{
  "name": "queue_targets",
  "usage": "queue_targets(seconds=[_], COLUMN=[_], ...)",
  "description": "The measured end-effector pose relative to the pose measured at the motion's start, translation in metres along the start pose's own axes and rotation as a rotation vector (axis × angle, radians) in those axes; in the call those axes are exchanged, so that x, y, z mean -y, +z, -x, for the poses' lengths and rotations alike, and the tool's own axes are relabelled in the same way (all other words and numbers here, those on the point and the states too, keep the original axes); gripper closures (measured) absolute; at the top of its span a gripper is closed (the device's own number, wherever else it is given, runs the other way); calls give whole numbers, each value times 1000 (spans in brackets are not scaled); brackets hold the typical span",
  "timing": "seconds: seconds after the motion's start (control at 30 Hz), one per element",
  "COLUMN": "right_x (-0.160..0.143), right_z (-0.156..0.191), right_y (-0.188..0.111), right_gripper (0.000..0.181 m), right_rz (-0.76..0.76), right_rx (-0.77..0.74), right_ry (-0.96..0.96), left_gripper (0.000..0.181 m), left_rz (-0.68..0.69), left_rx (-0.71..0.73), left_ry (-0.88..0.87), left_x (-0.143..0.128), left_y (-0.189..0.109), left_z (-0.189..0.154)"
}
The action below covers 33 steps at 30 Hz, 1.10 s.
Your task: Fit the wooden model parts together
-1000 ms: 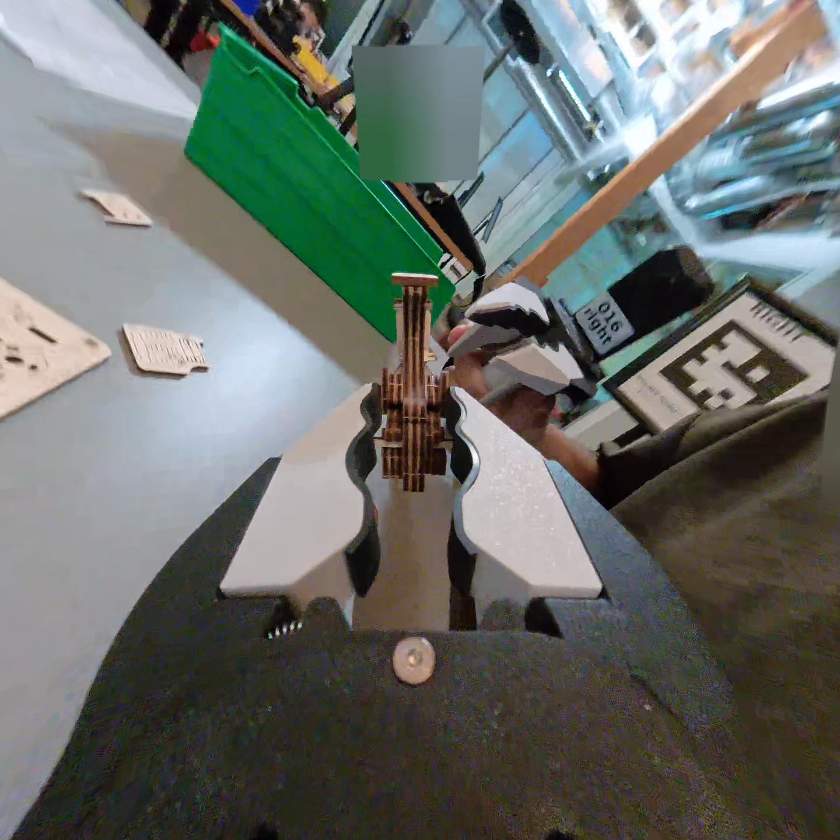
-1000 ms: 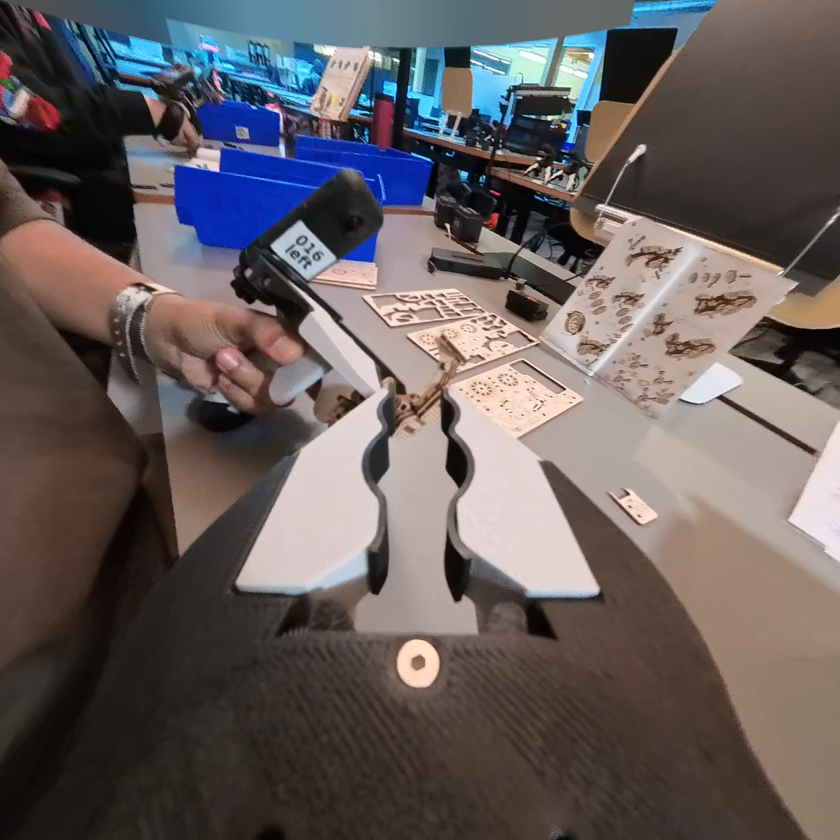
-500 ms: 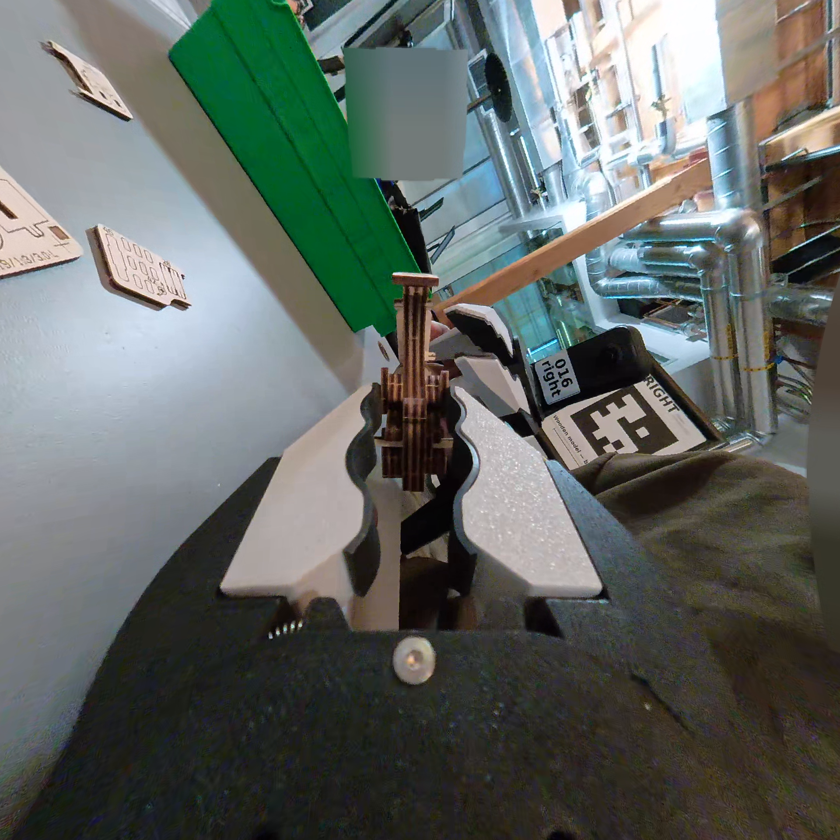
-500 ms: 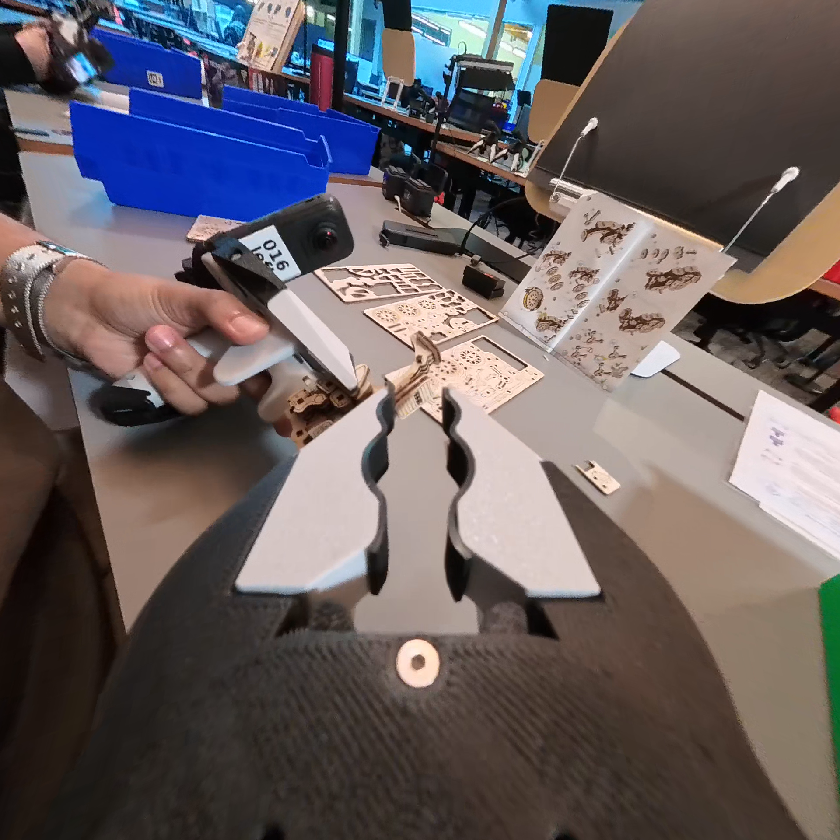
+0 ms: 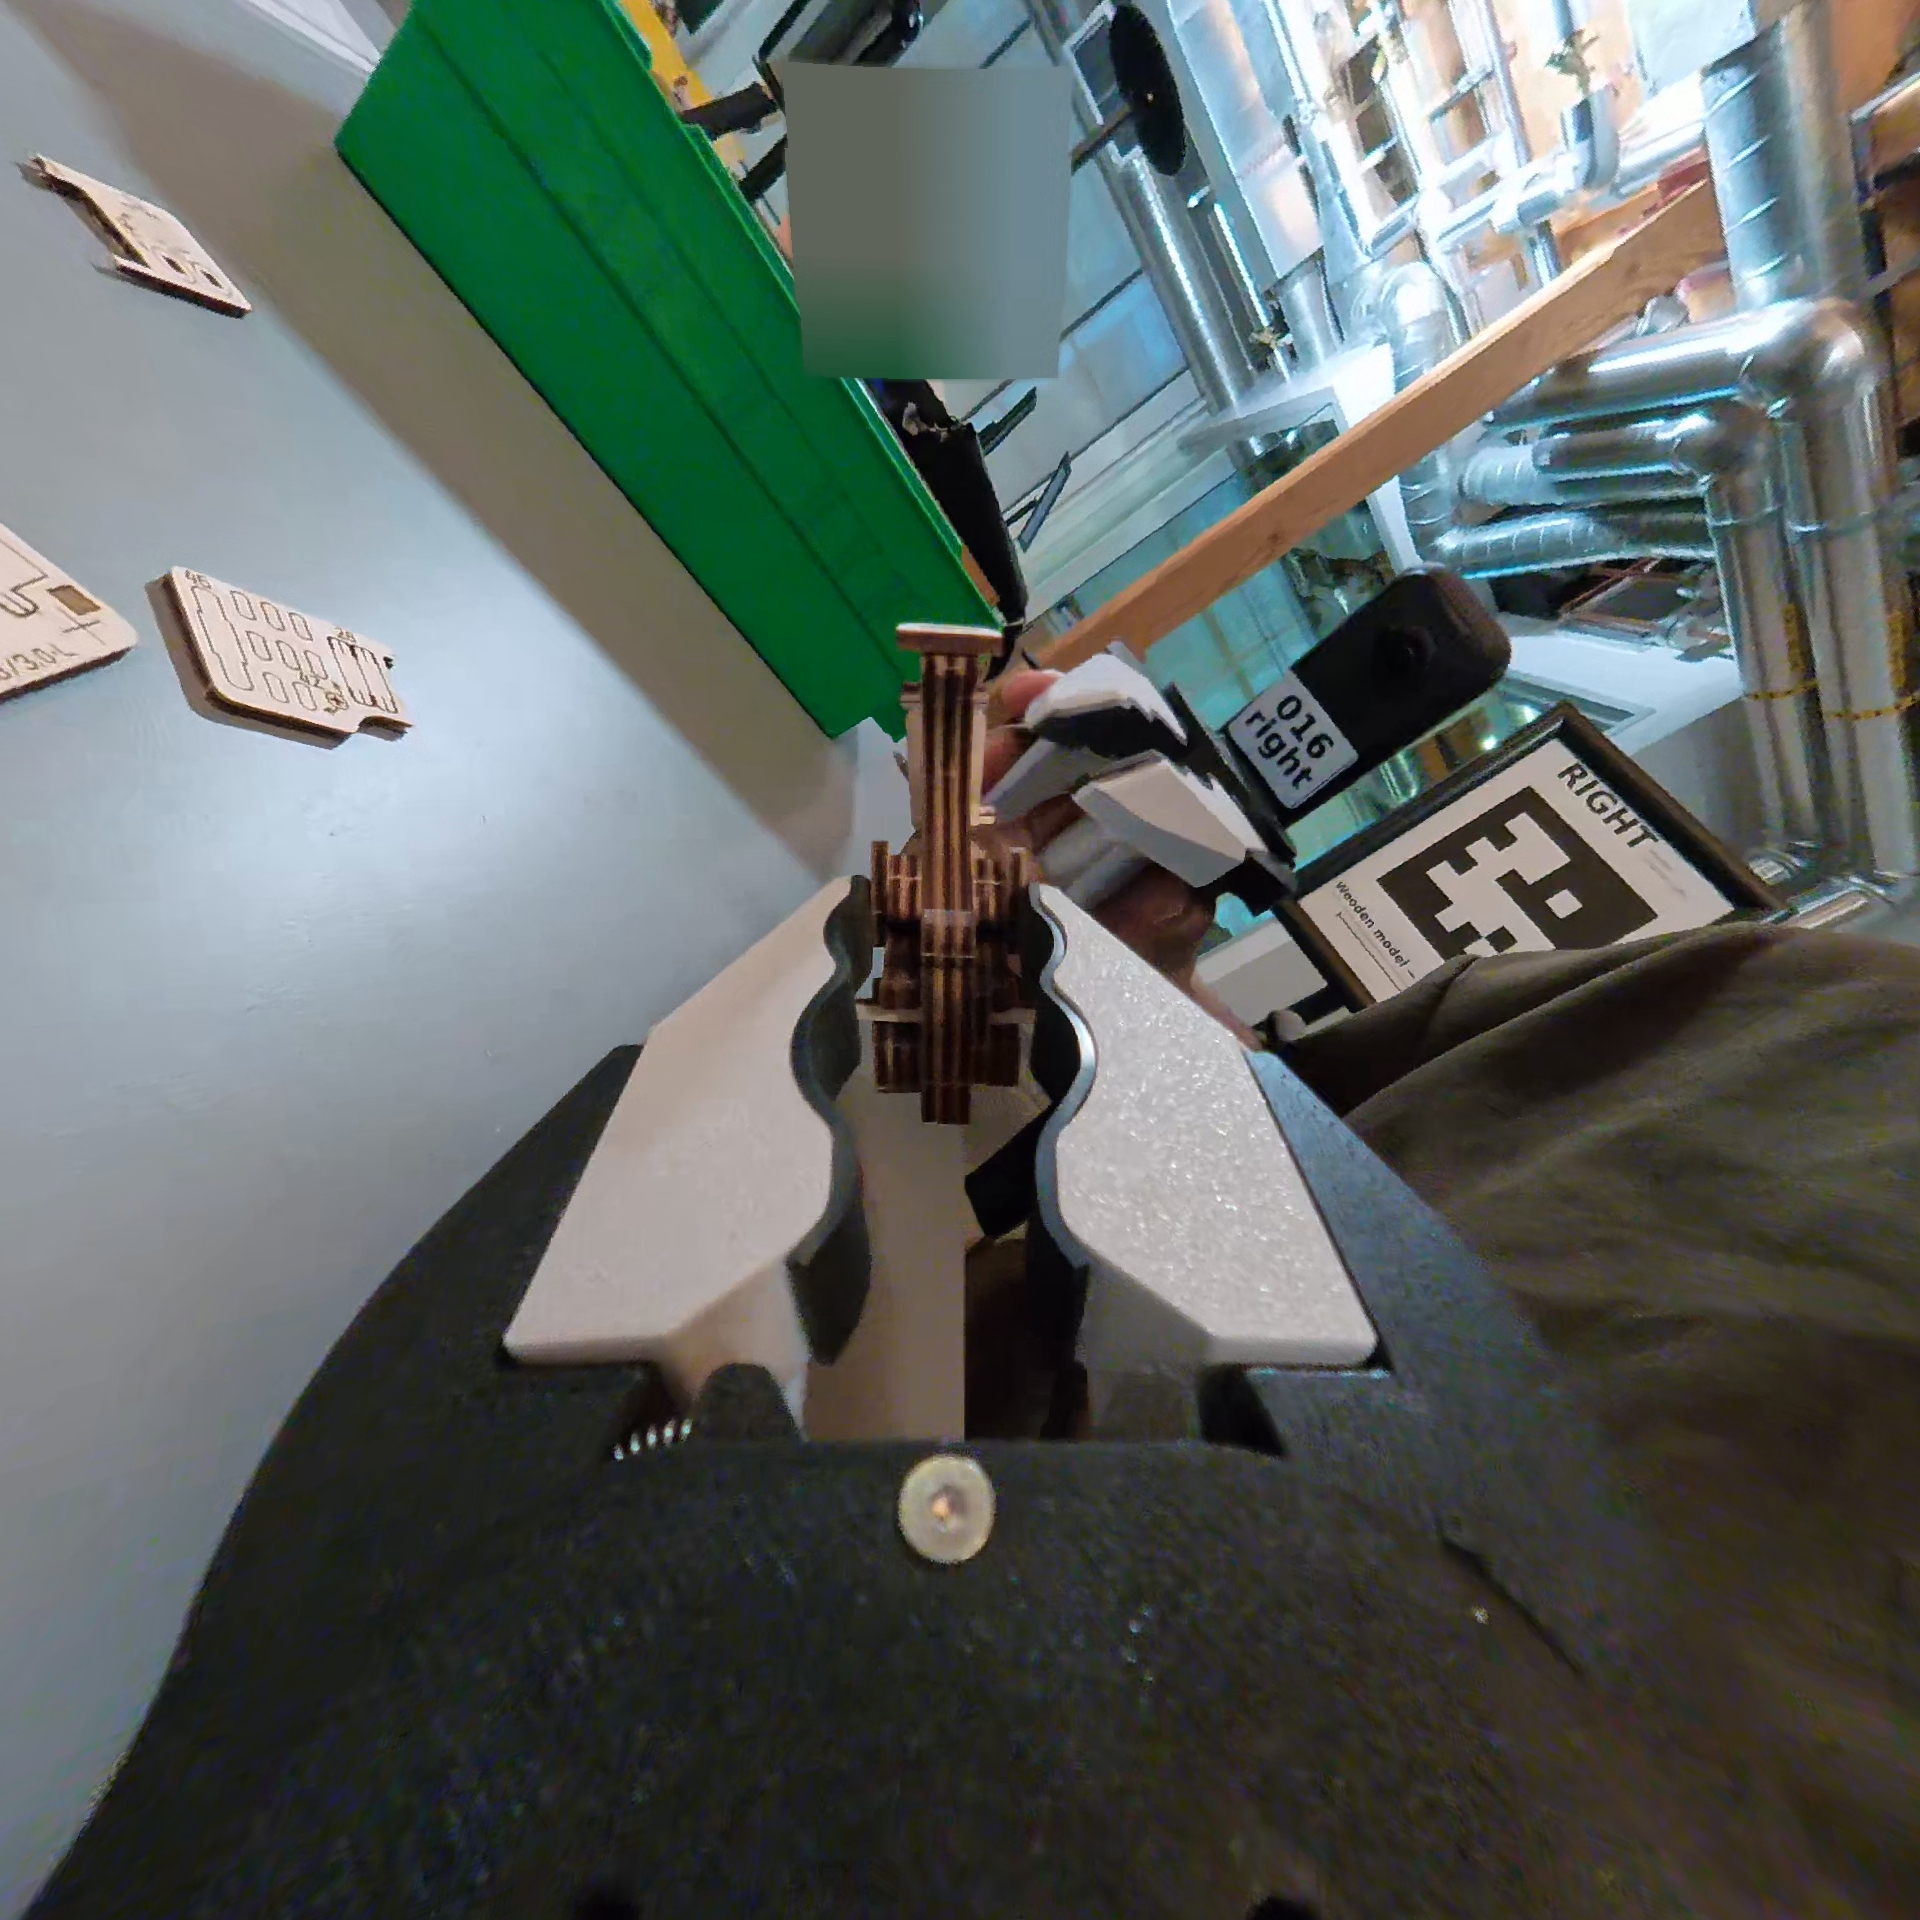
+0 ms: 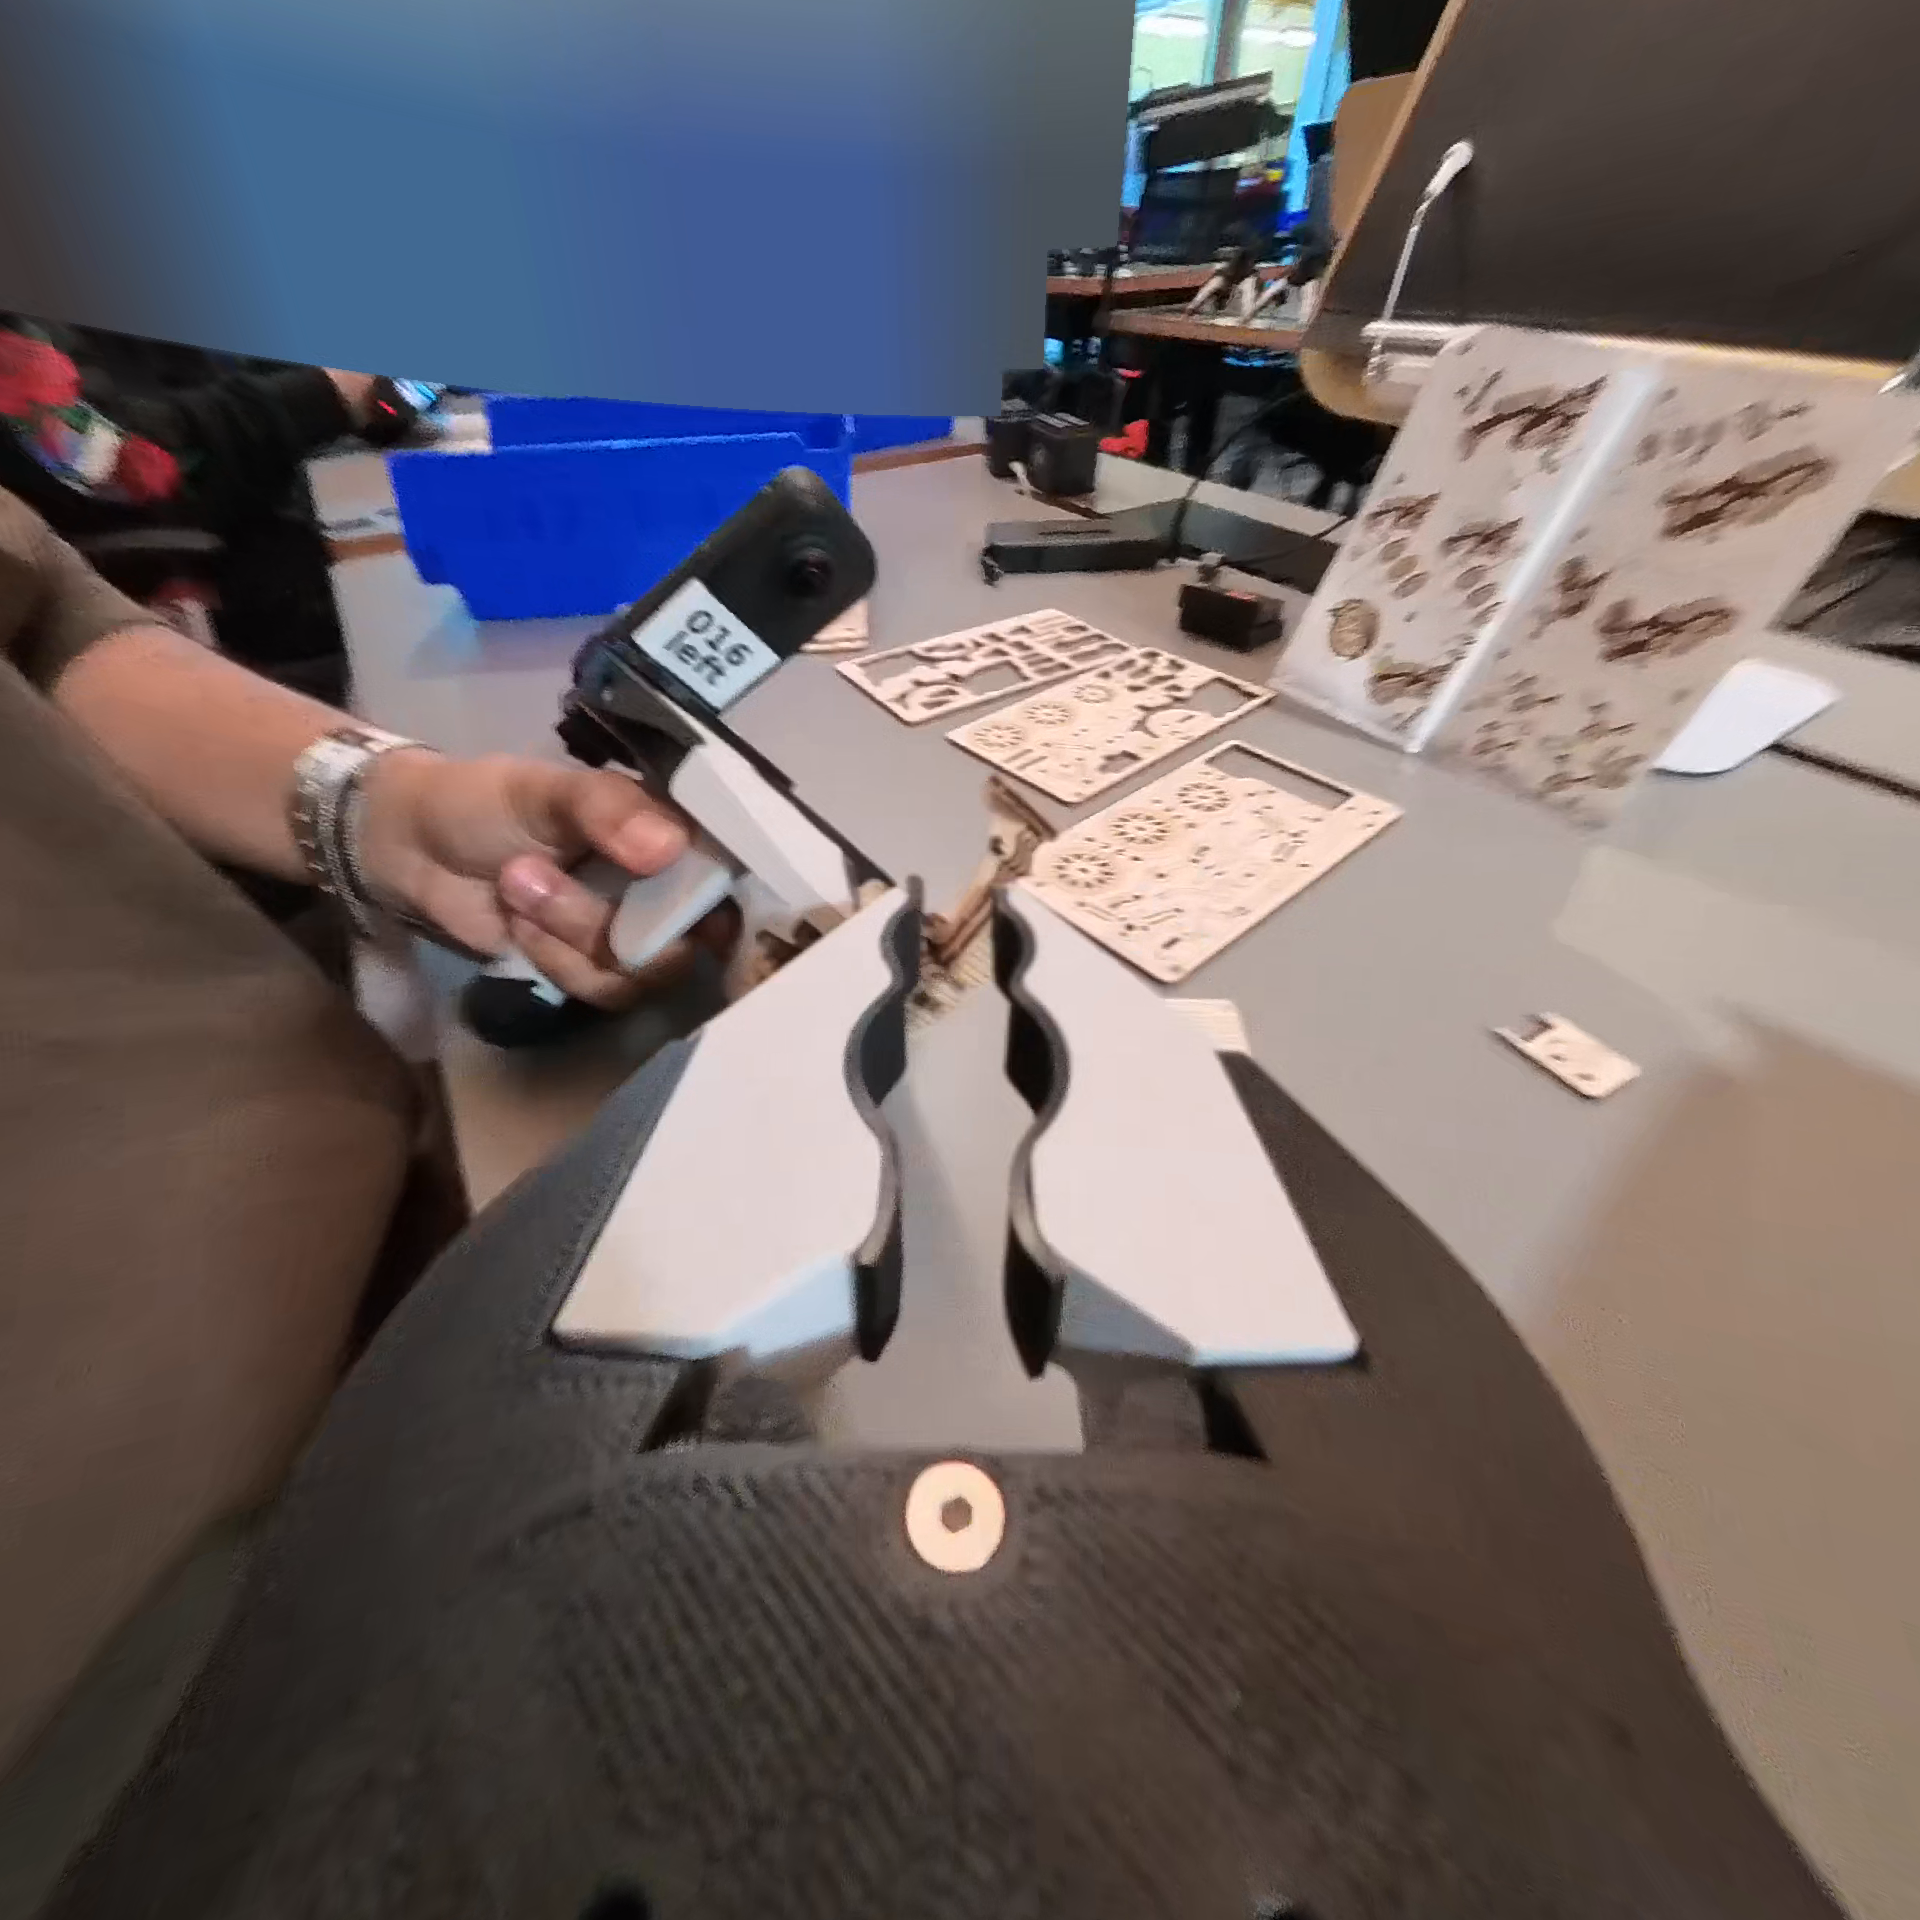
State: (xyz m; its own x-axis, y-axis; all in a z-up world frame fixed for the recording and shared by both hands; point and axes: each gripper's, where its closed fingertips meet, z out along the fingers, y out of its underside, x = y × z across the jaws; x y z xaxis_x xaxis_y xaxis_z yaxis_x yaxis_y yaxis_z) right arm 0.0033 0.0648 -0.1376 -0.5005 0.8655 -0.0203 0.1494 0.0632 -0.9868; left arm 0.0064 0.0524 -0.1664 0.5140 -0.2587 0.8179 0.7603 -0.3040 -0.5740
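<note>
Above the grey desk, my left gripper clamps the wooden model. My right gripper stands apart, empty, just beside it.

Grey table; three cut wooden sheets, small wooden offcut, blue bins, green bin

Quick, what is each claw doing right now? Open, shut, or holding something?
Left claw: shut on the wooden model.
Right claw: open, holding nothing.
</note>
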Motion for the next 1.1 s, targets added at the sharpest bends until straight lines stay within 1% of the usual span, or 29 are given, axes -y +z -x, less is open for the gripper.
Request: queue_targets(seconds=[0.03,0.07,0.2,0.33,0.4,0.47,0.6,0.7,0.83,0.9,1.1], right_x=[2,4,5,5,3,1,-7,-8,-10,-11,-12], right_z=[3,4,-8,-17,-20,-22,-21,-22,-34,-34,-31], right_y=[0,0,0,1,2,3,5,5,3,2,4], right_gripper=[181,181,181,181,181,181,181,181,181,176,169], right_rz=[-13,-30,-56,-29,-29,-15,61,69,77,82,77], right_rx=[29,44,13,0,-19,-49,-102,-148,-236,-240,-227], right_ry=[37,70,162,300,325,300,171,112,37,13,-1], left_gripper=[157,157,157,156,156,156,156,157,157,157,157], left_rz=[3,4,-13,-33,-31,-22,0,-5,-1,1,-4], left_rx=[2,3,-5,-9,-4,5,12,16,15,16,18], left_ry=[5,8,-6,-32,-33,-23,-13,-9,-17,-21,-38], left_x=[-1,-1,2,5,5,3,0,1,1,0,1], left_y=[0,1,0,-2,-2,-1,0,-1,0,0,-1], left_z=[1,1,1,3,4,4,4,4,5,5,7])
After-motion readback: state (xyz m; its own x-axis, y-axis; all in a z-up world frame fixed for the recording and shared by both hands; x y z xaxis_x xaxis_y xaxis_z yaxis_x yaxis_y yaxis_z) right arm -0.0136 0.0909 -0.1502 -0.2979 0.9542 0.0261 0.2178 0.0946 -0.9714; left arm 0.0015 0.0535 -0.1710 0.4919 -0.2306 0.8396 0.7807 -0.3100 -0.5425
